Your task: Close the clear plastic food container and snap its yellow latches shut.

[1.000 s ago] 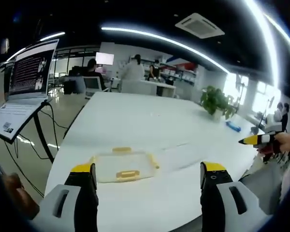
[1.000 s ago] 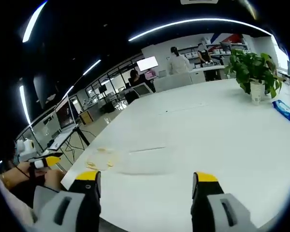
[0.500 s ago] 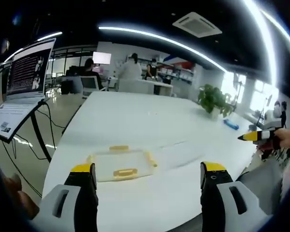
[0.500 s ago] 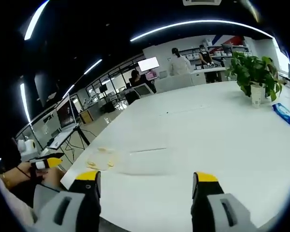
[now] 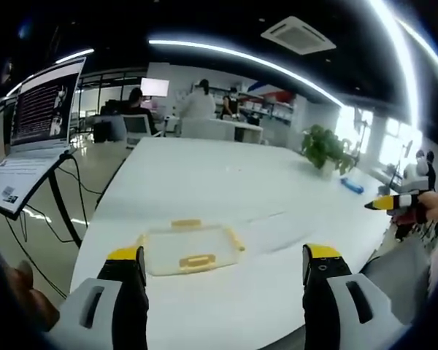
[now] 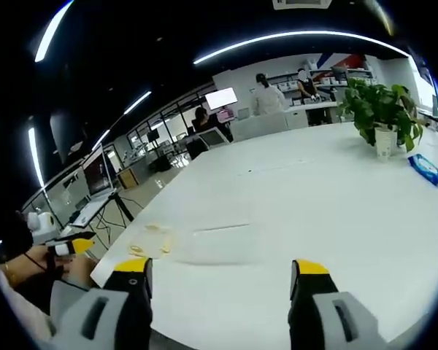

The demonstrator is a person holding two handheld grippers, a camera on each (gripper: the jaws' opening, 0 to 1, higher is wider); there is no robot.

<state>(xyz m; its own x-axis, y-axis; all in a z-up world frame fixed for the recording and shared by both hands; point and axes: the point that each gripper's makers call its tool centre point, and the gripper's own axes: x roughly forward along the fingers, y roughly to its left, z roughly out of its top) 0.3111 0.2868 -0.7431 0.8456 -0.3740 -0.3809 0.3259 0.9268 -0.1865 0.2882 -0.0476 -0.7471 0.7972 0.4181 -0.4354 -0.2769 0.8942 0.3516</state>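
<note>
Left gripper [image 5: 219, 266]: jaws wide apart, holding nothing. Right gripper [image 6: 219, 281]: jaws wide apart, likewise holding nothing. Clear container [image 5: 192, 249] with yellow latches [image 5: 198, 260] lies on the white table [image 5: 204, 182], near its near-left edge, beyond both grippers. Potted plant [image 6: 383, 109] stands far right.

The clear box [image 6: 223, 244] is looking faint on the white table [image 6: 336, 197]; its edges are blurring.

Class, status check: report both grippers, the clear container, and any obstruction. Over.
Left gripper open, empty. Right gripper open, empty. Clear plastic lid with yellow latches beside clear container base on white table, untouched. Nothing between.
</note>
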